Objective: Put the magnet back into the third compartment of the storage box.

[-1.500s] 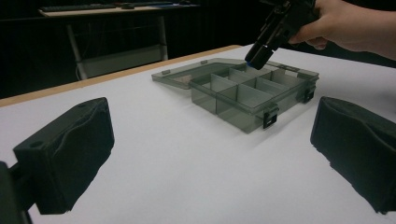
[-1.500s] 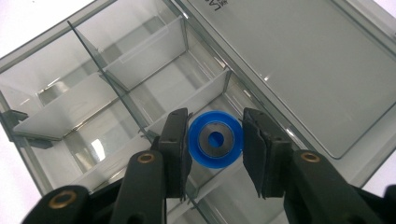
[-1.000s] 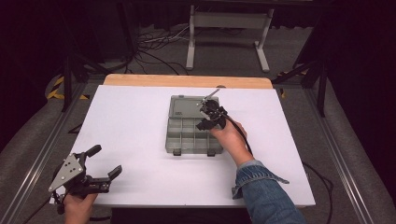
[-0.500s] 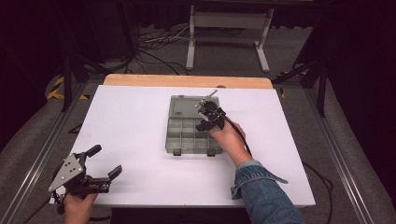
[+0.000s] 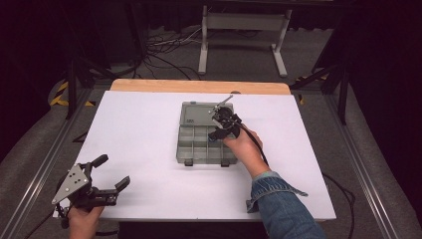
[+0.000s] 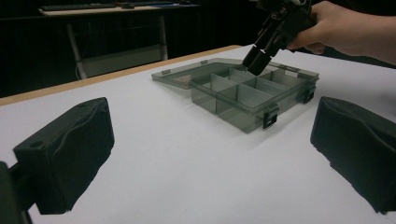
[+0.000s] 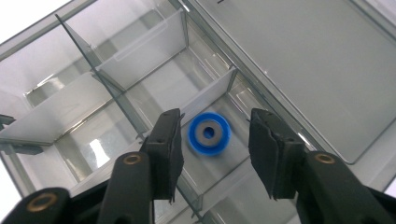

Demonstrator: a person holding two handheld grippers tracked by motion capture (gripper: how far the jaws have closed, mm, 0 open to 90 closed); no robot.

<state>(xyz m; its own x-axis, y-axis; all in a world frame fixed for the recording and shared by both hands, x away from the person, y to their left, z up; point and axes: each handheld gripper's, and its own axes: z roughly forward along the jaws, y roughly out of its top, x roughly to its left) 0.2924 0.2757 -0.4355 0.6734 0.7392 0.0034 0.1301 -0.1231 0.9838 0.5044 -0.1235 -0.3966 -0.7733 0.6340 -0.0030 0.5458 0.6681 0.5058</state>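
Note:
A clear grey compartment box point(image 5: 185, 149) lies open mid-table, its lid point(image 5: 196, 112) flat behind it. My right gripper point(image 5: 217, 130) points down into a right-hand compartment of that box. In the right gripper view its jaws have just been opening, and a blue ring with a grey centre point(image 7: 208, 133) lies on the compartment floor between the pads point(image 7: 168, 140), untouched. My right gripper point(image 7: 215, 128) is open. At the table's front left corner my left gripper point(image 5: 113, 170) is held open and empty, facing the box point(image 6: 243, 93) and the right gripper point(image 6: 259, 58).
The white tabletop point(image 5: 139, 129) spreads wide to the left of the box and in front of it. A wooden strip point(image 5: 199, 86) edges the far side. Beyond it stand a white stand's legs point(image 5: 239, 45) and floor cables. Box dividers point(image 7: 135, 60) rise close around the right jaws.

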